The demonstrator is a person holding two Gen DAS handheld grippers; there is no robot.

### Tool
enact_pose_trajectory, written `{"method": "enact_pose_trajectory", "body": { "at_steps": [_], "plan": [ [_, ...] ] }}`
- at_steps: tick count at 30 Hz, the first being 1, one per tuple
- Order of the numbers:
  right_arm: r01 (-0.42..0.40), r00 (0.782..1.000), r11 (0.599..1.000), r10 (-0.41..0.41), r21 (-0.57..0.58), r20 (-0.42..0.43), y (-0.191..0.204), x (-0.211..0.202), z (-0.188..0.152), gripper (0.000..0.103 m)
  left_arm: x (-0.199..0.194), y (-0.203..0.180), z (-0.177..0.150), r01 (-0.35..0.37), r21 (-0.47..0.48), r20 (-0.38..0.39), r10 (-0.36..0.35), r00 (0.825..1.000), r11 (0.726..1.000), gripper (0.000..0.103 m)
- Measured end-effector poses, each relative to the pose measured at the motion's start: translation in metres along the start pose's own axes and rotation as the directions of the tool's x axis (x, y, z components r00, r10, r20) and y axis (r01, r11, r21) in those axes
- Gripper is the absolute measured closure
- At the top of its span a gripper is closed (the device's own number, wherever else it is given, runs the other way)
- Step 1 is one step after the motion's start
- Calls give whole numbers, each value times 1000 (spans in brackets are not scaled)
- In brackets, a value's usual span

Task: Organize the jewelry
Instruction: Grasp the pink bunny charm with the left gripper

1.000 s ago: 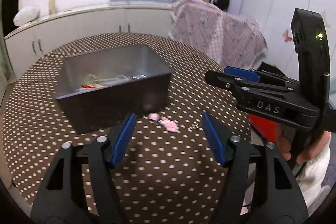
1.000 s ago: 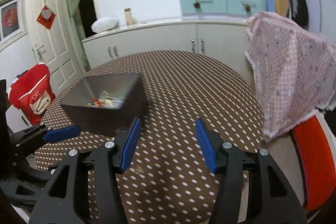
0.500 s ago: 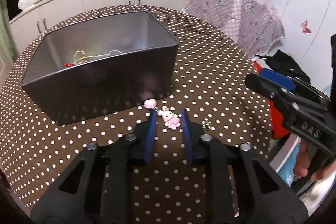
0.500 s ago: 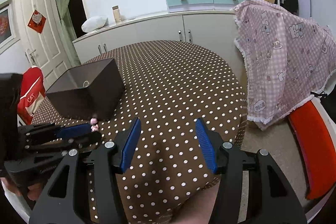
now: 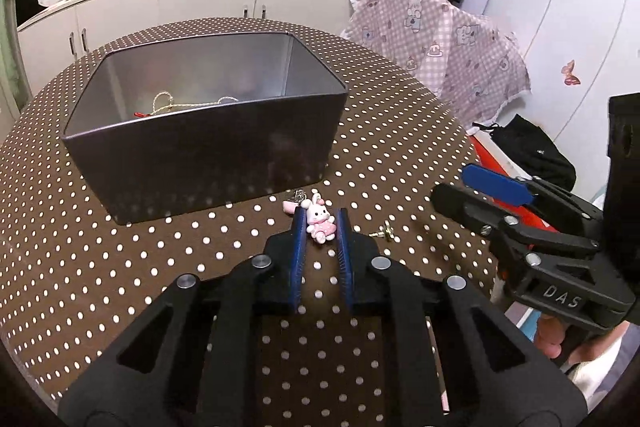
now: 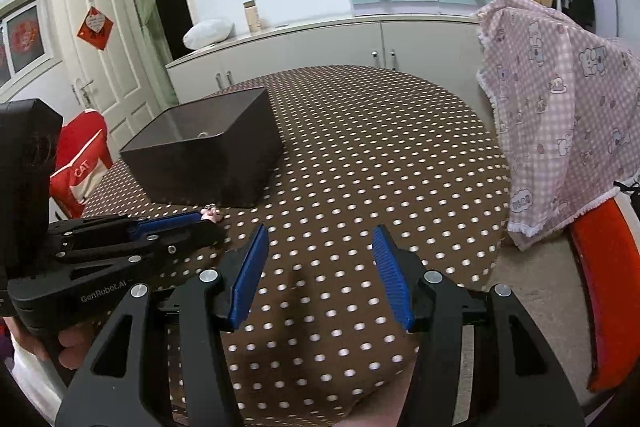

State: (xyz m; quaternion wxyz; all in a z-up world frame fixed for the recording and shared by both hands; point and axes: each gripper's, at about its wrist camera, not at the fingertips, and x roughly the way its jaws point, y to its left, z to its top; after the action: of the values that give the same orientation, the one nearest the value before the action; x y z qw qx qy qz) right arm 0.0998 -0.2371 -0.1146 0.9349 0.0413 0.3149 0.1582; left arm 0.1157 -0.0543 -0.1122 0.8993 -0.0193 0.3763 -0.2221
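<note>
A small pink and white bunny charm [image 5: 319, 221] lies on the brown polka-dot table [image 5: 160, 267], just in front of a dark metal box [image 5: 208, 151]. My left gripper [image 5: 320, 223] is closing, and its blue pads flank the bunny tightly on both sides, touching it. A pink heart piece [image 5: 289, 206] joined to the charm lies by the left pad. In the right wrist view the left gripper [image 6: 204, 223] shows with the pink charm [image 6: 210, 214] at its tip. My right gripper [image 6: 318, 267] is open over the table's near edge and holds nothing.
A small gold earring [image 5: 385, 230] lies to the right of the charm. The box holds a cream cord [image 5: 176, 105] and a red piece. A chair draped in pink checked cloth [image 6: 560, 131] stands at the table's right, with a red seat [image 6: 608, 287] near it.
My left gripper has come down to the bunny charm and its jaws have narrowed from wide apart to tight around it. The right gripper's view has swung slightly; its jaws keep the same width.
</note>
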Motion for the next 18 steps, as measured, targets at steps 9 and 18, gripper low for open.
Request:
{"method": "enact_pose_trajectory", "body": {
  "at_steps": [9,18],
  "plan": [
    [-76,997,996,75,-37,-29,23,6,-4,60,-12,6,-7,44,-32,45,-42,998,999,87],
    [-41,998,995,36,-95,-60,43,27,-11,82,-24,16,-19,37,-49,76,-34,997,998,87]
  ]
}}
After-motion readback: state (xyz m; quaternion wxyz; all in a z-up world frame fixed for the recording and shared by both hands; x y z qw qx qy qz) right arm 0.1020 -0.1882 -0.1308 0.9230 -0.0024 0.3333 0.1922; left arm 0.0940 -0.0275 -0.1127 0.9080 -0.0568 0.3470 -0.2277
